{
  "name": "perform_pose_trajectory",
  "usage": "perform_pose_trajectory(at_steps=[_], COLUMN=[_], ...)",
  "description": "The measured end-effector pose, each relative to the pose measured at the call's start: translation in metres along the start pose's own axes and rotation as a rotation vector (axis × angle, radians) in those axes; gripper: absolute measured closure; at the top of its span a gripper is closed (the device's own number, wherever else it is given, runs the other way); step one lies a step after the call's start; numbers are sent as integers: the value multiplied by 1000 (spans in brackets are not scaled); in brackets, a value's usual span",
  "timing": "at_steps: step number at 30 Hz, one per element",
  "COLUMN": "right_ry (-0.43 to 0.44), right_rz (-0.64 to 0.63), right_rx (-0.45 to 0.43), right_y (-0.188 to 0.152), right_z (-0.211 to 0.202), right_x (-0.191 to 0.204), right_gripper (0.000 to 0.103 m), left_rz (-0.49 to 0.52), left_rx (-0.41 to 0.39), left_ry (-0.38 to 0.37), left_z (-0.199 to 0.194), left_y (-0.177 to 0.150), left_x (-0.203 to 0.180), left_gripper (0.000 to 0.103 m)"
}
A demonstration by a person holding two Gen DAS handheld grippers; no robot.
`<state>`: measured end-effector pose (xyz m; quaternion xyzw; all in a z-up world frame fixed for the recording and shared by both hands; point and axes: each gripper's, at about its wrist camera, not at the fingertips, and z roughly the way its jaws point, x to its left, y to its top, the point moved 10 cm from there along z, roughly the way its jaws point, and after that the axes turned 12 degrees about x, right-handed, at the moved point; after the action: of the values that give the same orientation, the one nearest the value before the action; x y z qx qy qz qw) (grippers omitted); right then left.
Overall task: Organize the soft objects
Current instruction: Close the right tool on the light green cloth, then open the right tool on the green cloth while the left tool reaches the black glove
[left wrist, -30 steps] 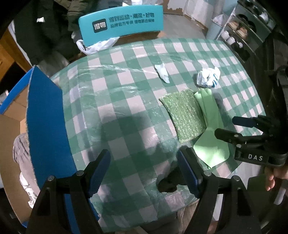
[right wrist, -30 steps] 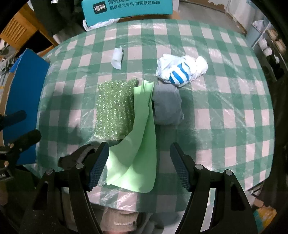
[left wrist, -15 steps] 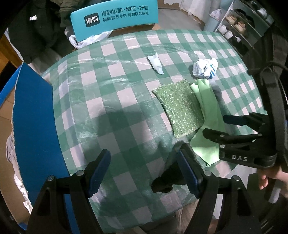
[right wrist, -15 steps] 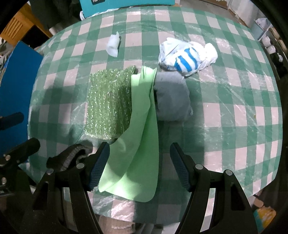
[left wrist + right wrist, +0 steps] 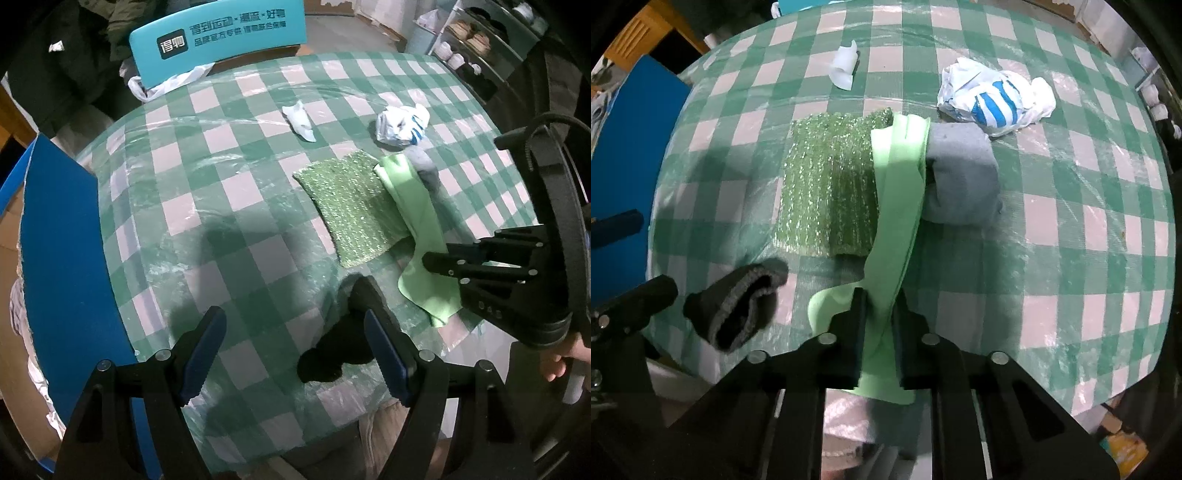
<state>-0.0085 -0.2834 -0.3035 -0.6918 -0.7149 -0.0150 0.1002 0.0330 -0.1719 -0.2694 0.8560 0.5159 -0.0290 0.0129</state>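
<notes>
the right gripper [image 5: 879,314], wide apart a second ago, has just closed its jaws and now pinches the near end of the light green cloth [image 5: 897,184], which bunches up between them. the left gripper [image 5: 291,350] hangs spread apart beside a dark sock [image 5: 343,343], much as before. farther off, unmoved, lie the sparkly green pad [image 5: 827,188], grey cloth [image 5: 960,177] and striped bundle [image 5: 993,99].

The right gripper [image 5: 879,314], open wide a second ago with the green cloth [image 5: 897,206] lying flat beneath it, has just been closing and now pinches the cloth's near end between its pads. The cloth, formerly spread on the desk [image 5: 1071,206], is now gathered into a narrow ridge running up to the gripper.
</notes>
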Motion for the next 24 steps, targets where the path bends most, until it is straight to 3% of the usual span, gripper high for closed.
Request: perform_pose_trajectory(at_steps=[11,17,19,20,21,24], right_ry=[-51,4,21,20,16,10], right_rz=[14,55,65,71,71,74], right_rx=[6,-4,-11,-19,-23,-28], right_y=[-32,-37,-36,-36,-32,-32], right_z=[-23,-30,-31,-33,-33,-35], right_x=[-27,-44,-49,-50,-49,-50], right_gripper=[93,92,67,61,56,56], left_rz=[43,73,80,83,86,93], left_rx=[7,9,10,13,17,38], left_ry=[-33,-25,-33,-35,-36,-25], left_z=[0,1,2,3,5,15], left_y=[-6,-9,-11,-11,-12,-13], left_x=[-21,-30,-32,-33,-34,-35], left_gripper=[16,16,16,16,15,15])
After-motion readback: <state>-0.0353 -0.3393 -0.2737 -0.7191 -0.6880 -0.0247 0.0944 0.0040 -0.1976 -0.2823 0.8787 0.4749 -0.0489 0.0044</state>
